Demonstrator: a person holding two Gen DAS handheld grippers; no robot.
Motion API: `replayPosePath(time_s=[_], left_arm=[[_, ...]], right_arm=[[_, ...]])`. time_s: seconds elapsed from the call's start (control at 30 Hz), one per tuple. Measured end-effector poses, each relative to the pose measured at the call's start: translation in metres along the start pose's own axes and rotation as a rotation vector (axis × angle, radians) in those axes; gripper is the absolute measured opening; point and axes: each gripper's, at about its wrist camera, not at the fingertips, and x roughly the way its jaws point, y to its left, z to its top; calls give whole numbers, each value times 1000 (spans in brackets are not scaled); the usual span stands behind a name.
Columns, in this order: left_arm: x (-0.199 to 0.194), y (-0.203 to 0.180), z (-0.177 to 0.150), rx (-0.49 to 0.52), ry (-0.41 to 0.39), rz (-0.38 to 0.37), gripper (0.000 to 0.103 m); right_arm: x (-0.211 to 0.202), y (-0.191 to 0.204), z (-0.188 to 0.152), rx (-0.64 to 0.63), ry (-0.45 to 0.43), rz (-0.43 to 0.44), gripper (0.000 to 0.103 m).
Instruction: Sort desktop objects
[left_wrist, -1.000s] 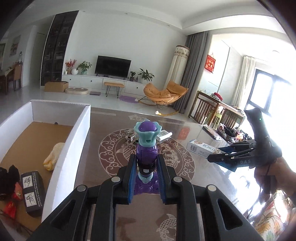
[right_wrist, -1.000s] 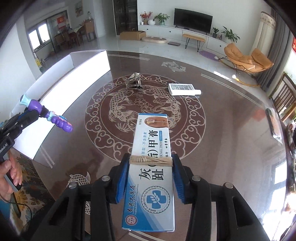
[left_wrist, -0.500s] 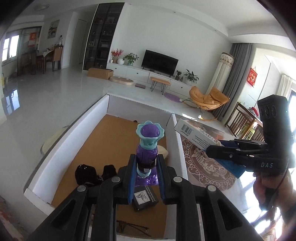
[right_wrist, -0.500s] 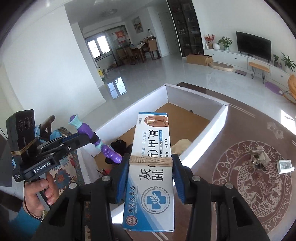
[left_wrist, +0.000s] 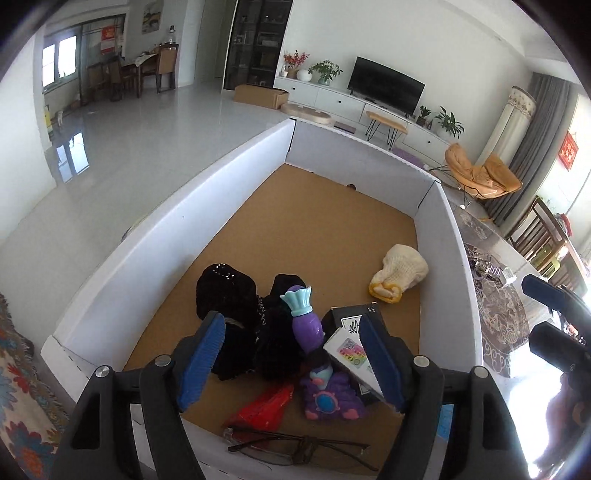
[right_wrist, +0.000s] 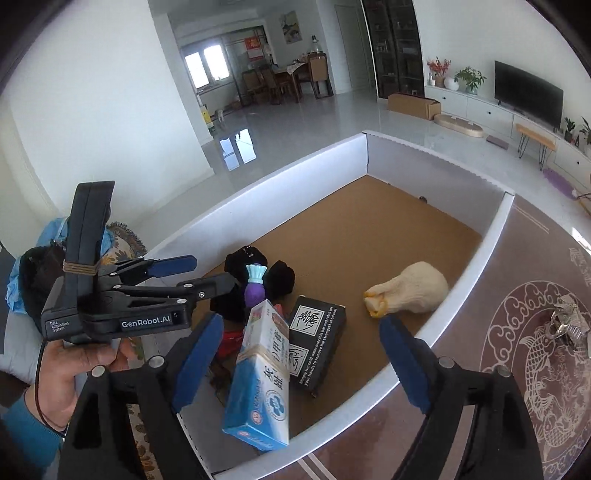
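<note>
Both grippers hang over a white-walled cardboard box (left_wrist: 147, 236) (right_wrist: 288, 184). My left gripper (left_wrist: 291, 358) (right_wrist: 207, 275) is opening, its blue pads clear of the purple toy figure (left_wrist: 308, 325) (right_wrist: 255, 288), which tips loose onto the black cloth (left_wrist: 229, 295). My right gripper (right_wrist: 301, 358) (left_wrist: 554, 314) is opening too. The blue-and-white medicine carton (right_wrist: 262, 373) (left_wrist: 349, 354) sits tilted between its jaws, touching neither pad, and leans on a black printed box (right_wrist: 317, 343) (left_wrist: 352, 314).
Inside the box lie a cream knitted piece (left_wrist: 402, 273) (right_wrist: 410, 288), a red packet (left_wrist: 266, 406) and a pair of glasses (left_wrist: 295, 446). A brown patterned table (right_wrist: 524, 332) at the right carries a small metal object (right_wrist: 565, 321). A person's hand (right_wrist: 74, 365) holds the left gripper.
Both grippers swung from the table to above the white box and tipped downward. Each then opened, letting go of the purple toy and the medicine carton, which now drop into the box.
</note>
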Motion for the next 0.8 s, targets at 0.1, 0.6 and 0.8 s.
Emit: replayPosePath(time_s=[0.1, 0.6, 0.8], left_arm=[[-20, -38, -7, 45, -48, -57, 74], [-47, -290, -98, 452, -2, -463, 100], [37, -340, -134, 463, 132, -405, 100]], right_arm=[[-43, -30, -26, -1, -140, -111, 103], [-169, -274, -273, 319, 53, -684, 103], [-187, -288, -294, 415, 27, -656, 103]])
